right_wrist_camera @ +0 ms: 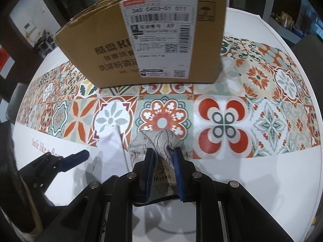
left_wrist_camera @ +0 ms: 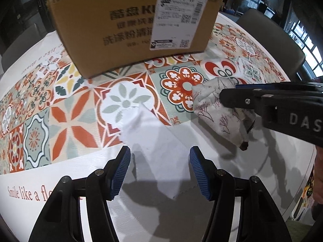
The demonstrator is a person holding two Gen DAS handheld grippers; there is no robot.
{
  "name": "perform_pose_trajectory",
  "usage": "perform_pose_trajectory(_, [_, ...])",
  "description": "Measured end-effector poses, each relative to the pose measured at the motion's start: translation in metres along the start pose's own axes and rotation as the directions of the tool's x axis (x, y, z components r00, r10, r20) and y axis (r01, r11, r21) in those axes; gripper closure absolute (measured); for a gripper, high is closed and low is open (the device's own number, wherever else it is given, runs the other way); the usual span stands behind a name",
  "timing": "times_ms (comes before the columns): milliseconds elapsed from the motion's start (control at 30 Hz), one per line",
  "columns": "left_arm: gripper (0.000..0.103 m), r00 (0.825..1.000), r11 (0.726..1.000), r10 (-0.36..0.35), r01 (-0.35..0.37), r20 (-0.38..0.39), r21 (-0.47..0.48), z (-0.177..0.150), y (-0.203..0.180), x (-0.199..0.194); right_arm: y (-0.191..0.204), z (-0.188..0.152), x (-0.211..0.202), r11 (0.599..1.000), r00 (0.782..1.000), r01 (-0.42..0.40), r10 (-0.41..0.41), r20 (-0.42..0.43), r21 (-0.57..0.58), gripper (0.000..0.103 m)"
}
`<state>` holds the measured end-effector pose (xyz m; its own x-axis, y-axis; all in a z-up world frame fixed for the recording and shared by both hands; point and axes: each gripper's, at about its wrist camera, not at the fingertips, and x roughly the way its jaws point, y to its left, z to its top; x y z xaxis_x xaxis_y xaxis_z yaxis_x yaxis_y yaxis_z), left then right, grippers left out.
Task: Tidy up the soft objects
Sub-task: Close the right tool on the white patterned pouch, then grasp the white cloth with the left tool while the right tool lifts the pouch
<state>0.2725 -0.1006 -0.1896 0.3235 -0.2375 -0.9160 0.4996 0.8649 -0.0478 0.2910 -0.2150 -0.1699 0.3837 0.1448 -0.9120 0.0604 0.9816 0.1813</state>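
Between the blue pads [right_wrist_camera: 178, 165], the pouch [right_wrist_camera: 159, 143] is off-white with dark sprigs. Beyond lies a tablecloth [right_wrist_camera: 222, 119] — orange, teal, white tiles — and a brown box [right_wrist_camera: 105, 46].

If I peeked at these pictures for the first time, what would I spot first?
Probably the big cardboard box standing at the back of the bright tile-patterned tablecloth. Next, the right gripper pinching a bunched printed cloth pouch in front of the box, and the left gripper, jaws apart, over a white cloth lying flat.

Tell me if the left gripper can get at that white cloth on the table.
Probably yes: the white cloth lies flat between the open left gripper jaws, nothing over it.
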Motion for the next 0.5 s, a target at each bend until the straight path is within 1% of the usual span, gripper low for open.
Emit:
perform_pose_trajectory(67, [0.043, 1.0, 1.0, 0.017, -0.017, -0.002, 0.008, 0.002, -0.003, 0.003, -0.003, -0.001, 0.0, 1.0, 1.0, 0.001, -0.001, -0.001, 0.008, 0.082])
perform_pose_trajectory(233, [0.043, 1.0, 1.0, 0.024, -0.024, -0.013, 0.014, 0.003, -0.01, 0.011, -0.008, -0.003, -0.001, 1.0, 1.0, 0.0, 0.0, -0.001, 0.017, 0.082])
perform_pose_trajectory(333, [0.045, 0.999, 0.999, 0.037, -0.037, -0.002, 0.017, 0.004, -0.013, 0.012, -0.01, -0.004, -0.003, 1.0, 1.0, -0.004, 0.004, -0.001, 0.018, 0.082])
perform_pose_trajectory(433, [0.054, 0.999, 0.999, 0.036, -0.037, 0.013, 0.013, 0.003, -0.015, 0.012, -0.011, -0.004, -0.003, 1.0, 1.0, -0.009, 0.009, -0.001, 0.017, 0.082])
perform_pose_trajectory(500, [0.067, 0.999, 0.999, 0.035, -0.036, 0.023, 0.006, 0.003, -0.015, 0.01, -0.01, -0.005, -0.004, 1.0, 1.0, -0.009, 0.009, 0.001, 0.016, 0.082])
